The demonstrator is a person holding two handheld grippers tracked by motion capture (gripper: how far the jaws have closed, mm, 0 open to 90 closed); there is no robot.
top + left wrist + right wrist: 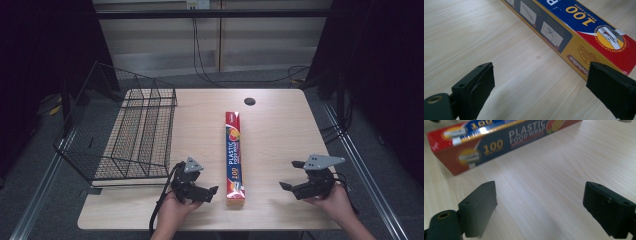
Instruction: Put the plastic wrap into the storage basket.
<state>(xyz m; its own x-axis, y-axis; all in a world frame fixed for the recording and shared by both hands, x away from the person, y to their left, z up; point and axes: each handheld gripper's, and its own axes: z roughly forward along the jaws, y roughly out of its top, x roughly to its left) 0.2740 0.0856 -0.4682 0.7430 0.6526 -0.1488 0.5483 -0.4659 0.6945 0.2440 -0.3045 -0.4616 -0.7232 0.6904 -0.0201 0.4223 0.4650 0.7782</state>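
The step in hand looks like the approach: both tools sit low over the tabletop point(280, 130), aimed at the wrap box point(234, 157) and not yet touching it. The box lies flat and lengthwise down the middle of the tabletop, its near end close to the person's edge, with a wire basket point(135, 130) well off to its left.

The left hand-held gripper point(214, 192) is just left of the box's near end, jaws spread wide with nothing between them. In the left gripper view its right jaw stands in front of the box point(584, 30), overlapping the yellow side at the corner; whether it touches there cannot be told.

The right hand-held gripper point(289, 180) is to the right of the box's near end and farther from it than the left one, also wide open and empty. In the right gripper view the box point(499, 142) lies ahead and to the left, with bare wood between it and the jaws.

The next move likely calls for one tool to slide in so its jaws straddle the narrow box across its width near the end, then close. The box is long, so a grip at one end may let it tip; the other tool may have to steady or share the load.
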